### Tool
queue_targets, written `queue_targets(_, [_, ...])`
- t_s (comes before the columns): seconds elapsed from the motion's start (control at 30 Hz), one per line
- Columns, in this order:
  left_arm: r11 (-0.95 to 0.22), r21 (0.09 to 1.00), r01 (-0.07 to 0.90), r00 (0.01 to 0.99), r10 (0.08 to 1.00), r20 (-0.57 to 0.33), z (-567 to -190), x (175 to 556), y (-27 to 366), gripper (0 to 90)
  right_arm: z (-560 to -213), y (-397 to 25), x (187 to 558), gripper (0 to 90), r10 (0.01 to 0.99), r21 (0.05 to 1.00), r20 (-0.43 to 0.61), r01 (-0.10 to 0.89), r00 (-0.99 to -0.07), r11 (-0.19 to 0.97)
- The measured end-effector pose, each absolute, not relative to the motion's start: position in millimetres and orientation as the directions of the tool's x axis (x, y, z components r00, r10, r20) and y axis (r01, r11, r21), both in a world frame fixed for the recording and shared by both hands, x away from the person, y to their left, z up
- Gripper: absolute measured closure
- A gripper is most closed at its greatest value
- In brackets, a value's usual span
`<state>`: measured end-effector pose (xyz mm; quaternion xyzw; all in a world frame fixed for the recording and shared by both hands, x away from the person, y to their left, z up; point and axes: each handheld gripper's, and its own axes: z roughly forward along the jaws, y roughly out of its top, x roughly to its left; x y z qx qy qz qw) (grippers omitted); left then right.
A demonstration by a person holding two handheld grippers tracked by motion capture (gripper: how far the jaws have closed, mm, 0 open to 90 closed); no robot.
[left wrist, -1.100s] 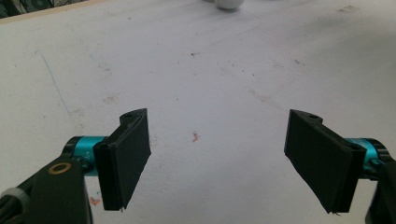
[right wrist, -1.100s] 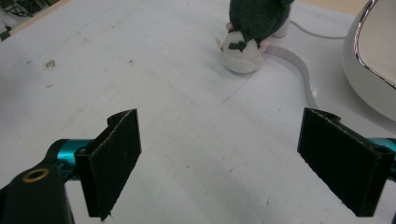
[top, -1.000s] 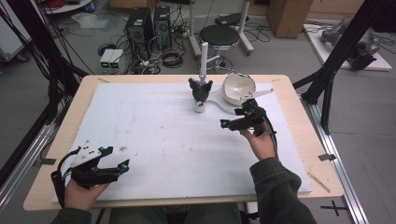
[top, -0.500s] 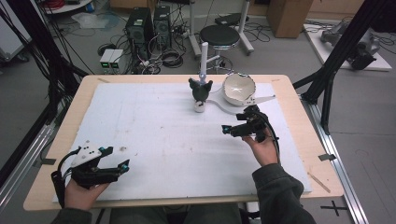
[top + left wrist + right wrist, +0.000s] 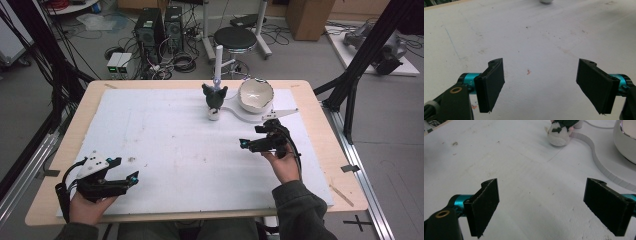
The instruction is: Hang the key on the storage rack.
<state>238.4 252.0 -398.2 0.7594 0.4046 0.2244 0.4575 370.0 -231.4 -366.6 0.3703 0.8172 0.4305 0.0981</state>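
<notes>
While both tongs gaped wide and empty, the right tongs point(image 5: 245, 144) sat near the upright plush toy point(image 5: 215, 98), its long axis vertical.

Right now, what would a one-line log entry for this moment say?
left gripper: open, near table edge | right gripper: open, empty, facing small dark-and-white plush toy | white ceramic bowl: on flat white base, untouched

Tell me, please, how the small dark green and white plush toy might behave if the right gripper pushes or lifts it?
The small dark green and white plush toy looks soft, so it would probably squash between the jaws. It stands tall on a narrow rounded base, so a push likely topples it. It seems light for its size.
</notes>
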Motion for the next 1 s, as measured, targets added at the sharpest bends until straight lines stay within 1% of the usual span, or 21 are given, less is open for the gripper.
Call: queue_targets(1.0, [-0.249,0.874,0.418,0.568,0.822,-0.038,-400,238,253,22.9,-383,-248,339,12.1,0.685,0.785,0.161,0.513,-0.711,0.347])
